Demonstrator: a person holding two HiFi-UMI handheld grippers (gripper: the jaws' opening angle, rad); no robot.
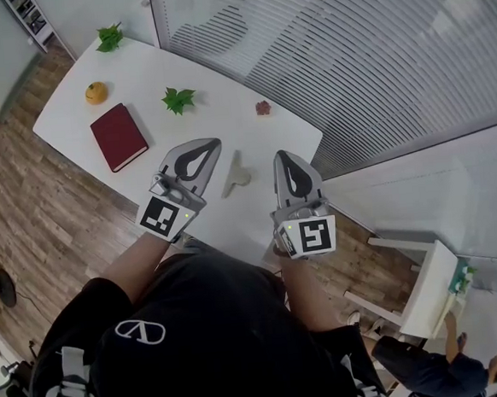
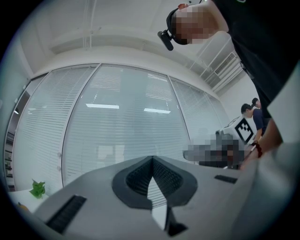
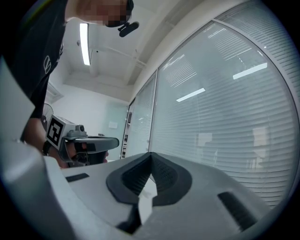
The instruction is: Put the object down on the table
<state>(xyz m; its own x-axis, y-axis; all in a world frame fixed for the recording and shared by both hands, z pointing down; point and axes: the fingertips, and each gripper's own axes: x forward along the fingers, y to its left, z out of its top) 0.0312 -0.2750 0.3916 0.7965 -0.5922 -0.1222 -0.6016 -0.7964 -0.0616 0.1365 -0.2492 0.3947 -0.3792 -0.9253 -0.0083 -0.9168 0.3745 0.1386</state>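
Currently small pale beige object [image 1: 236,176] lies on white table [image 1: 217,127].

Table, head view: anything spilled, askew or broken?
Nothing stands out. The red book, orange, leaf sprigs, small pink piece and pale object lie apart on the table, intact, nothing spilled. The left gripper and right gripper are shut and empty.

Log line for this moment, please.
left gripper: shut, empty | right gripper: shut, empty | pale object: on table between grippers
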